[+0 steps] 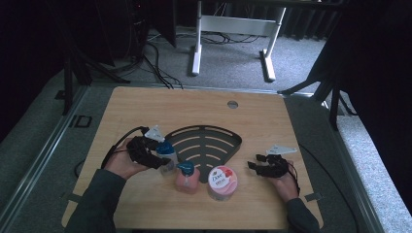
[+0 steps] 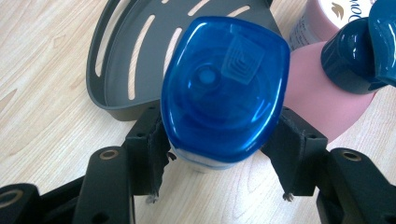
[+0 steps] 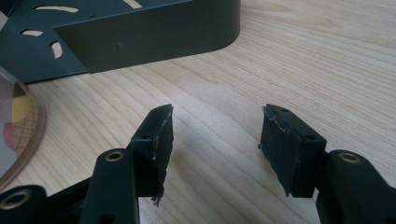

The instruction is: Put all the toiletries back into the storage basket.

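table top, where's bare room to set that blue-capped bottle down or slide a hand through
Free: the tabletop behind the dark slotted tray, toward the cable hole, the bare wood between the tray and the right gripper, and the near edge. Crowded: the blue-capped bottle in the left gripper, the pink pump bottle and the Dove jar bunch at the tray's front.

One blue-capped bottle (image 1: 166, 154), one pink pump bottle (image 1: 187, 177), one pink jar (image 1: 222, 182), one dark slotted tray (image 1: 204, 143), two claws.

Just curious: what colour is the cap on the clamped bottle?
Translucent blue cap, clearest in the left gripper view.
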